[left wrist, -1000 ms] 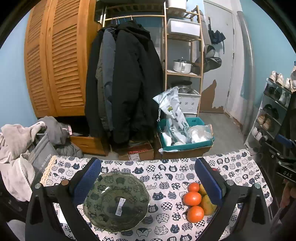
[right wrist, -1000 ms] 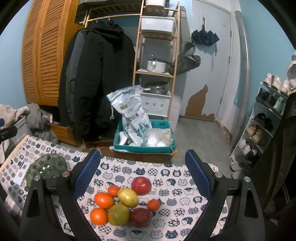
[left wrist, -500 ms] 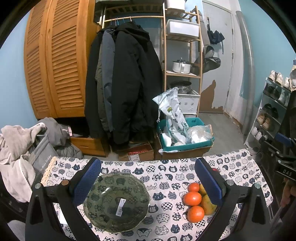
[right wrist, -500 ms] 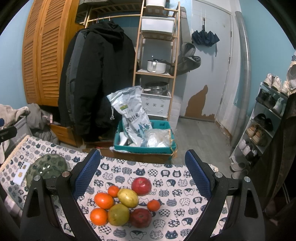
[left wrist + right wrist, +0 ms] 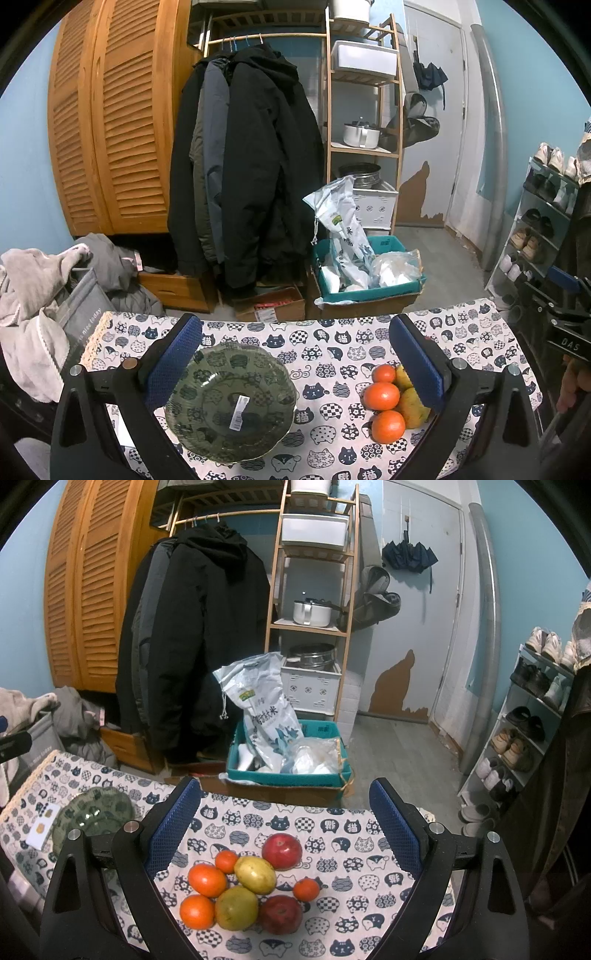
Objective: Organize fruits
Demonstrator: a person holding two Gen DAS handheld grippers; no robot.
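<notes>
Green glass plate [image 5: 231, 402] is lying between the left gripper [image 5: 295, 362] fingers, holding only a sticker. Fruit pile [image 5: 251, 882] is sitting between the right gripper [image 5: 284, 834] fingers. Both are hovering, spread wide, gripping nothing.

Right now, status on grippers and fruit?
Both hand-held grippers open, empty. Fruit pile untouched on tablecloth; green glass plate bare. Nothing in the way.

The left gripper [image 5: 295, 354] is showing two black plastic arms with blue textured pads [image 5: 173, 358] and silver round screws on top. The right gripper [image 5: 284, 823] is looking the same: black frame, blue dimpled pads [image 5: 393, 830], silver screws, and white letters "DAS" are showing on its body in the left view
</notes>
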